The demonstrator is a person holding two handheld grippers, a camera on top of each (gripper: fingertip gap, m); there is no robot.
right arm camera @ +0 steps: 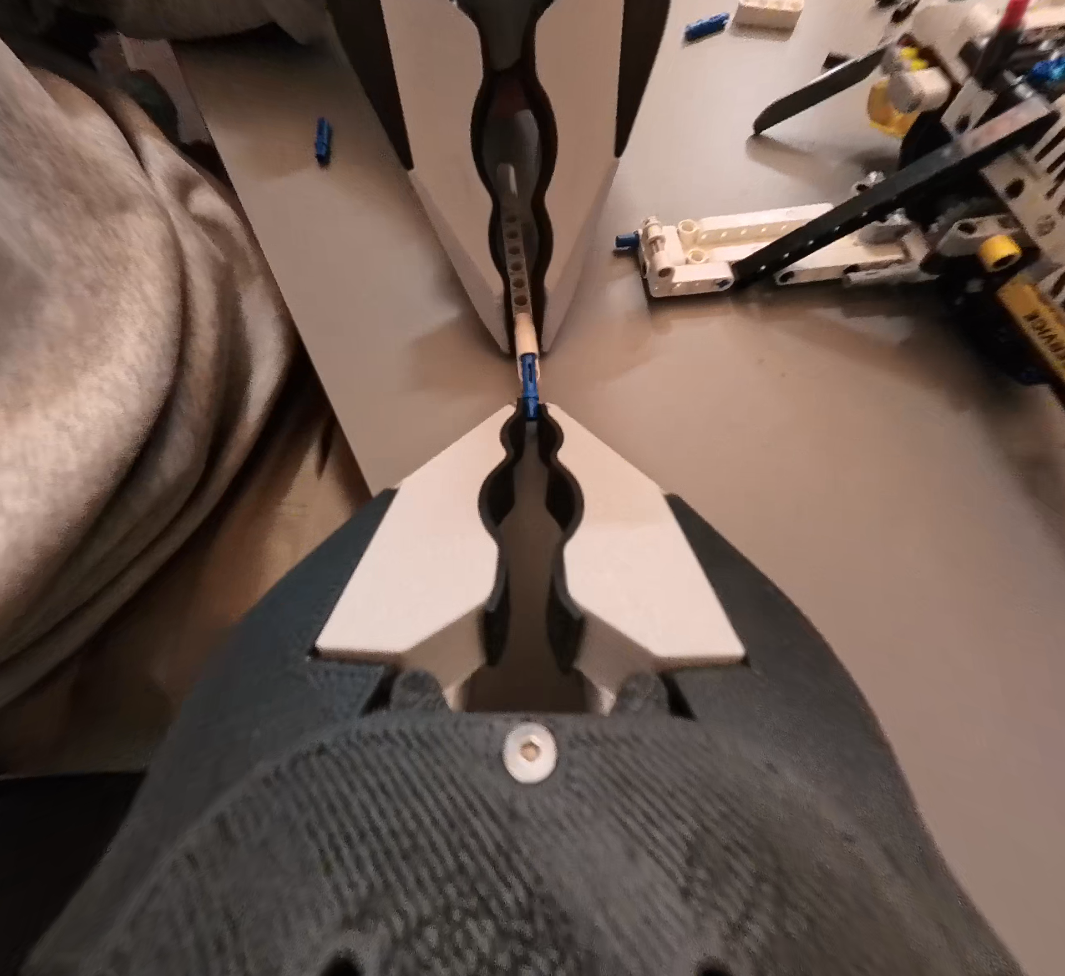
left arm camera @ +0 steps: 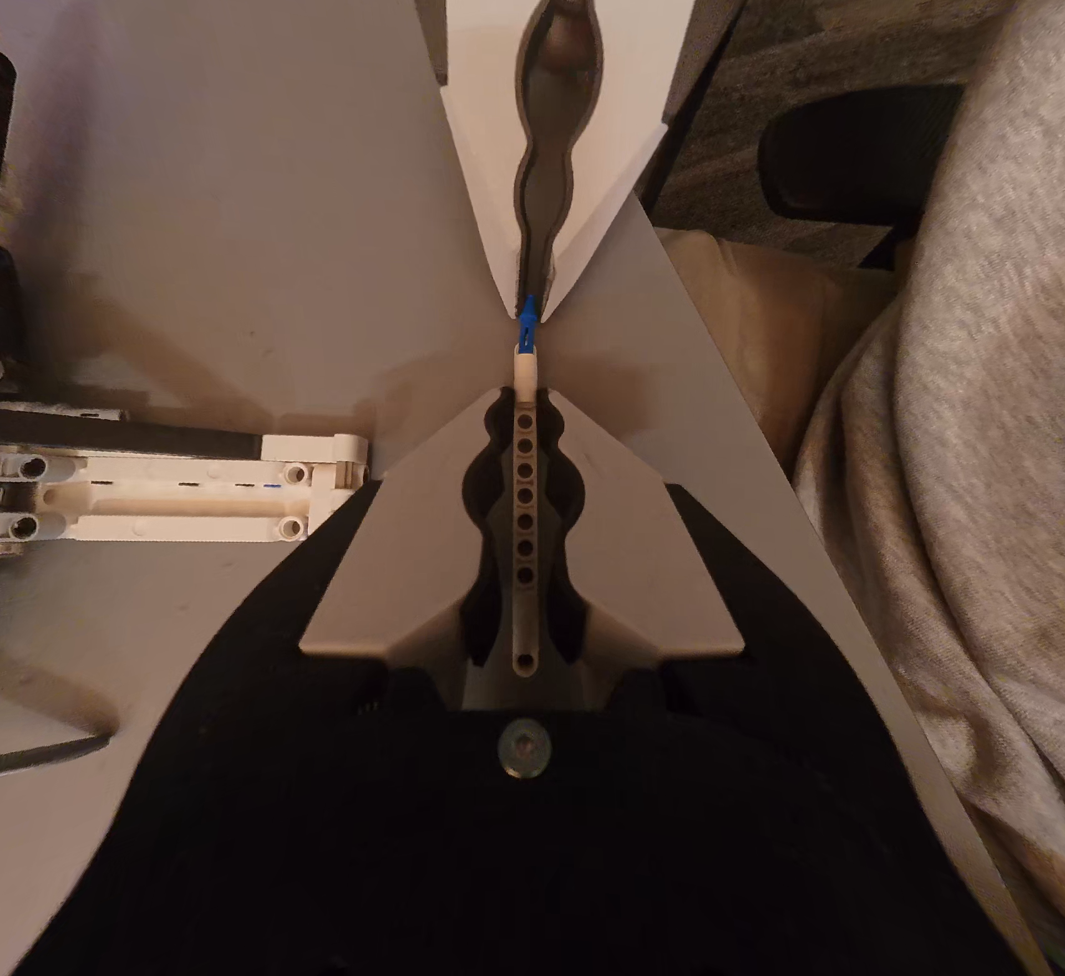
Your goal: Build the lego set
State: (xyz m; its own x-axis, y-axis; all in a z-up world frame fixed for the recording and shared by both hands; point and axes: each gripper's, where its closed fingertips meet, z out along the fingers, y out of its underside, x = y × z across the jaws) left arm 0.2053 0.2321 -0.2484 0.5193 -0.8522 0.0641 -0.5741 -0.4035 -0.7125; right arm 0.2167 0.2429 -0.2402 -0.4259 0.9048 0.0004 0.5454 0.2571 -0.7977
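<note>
The pale surface (right arm camera: 749, 487) carries everything. The biggest thing on it is the half-built model (right arm camera: 951, 153), a stiff cluster of white, black and yellow parts; taking it as the landmark, a white frame (right arm camera: 720, 251) juts from its near end and a long black beam (right arm camera: 864, 204) lies slanted across that frame. A yellow-and-black part at the model's lower edge bears dark lettering, and beyond the model a sheet of paper shows at the top edge. A person's grey sleeve (right arm camera: 104, 314) lies well apart from the model, off the surface edge.

The two claws meet tip to tip, well clear of the model, on the side toward the sleeve. The left claw (left arm camera: 525, 392) is narrowed onto a long grey beam (left arm camera: 524, 522) with a row of holes, gripped flat along its length; a white sleeve piece (left arm camera: 524, 372) sits on its far end. The right claw (right arm camera: 531, 407) pinches the tail of a small blue pin (right arm camera: 528, 380), whose nose is at the white end of the beam.

The beam is light, rigid plastic and looks well held along its length. The pin is tiny, smooth and likely to twist or pop free; a grip on its rear half, pushing straight along the axis, seems best. Spare blue pins (right arm camera: 324, 140) and a white brick (right arm camera: 769, 10) lie loose, well apart from the model.
</note>
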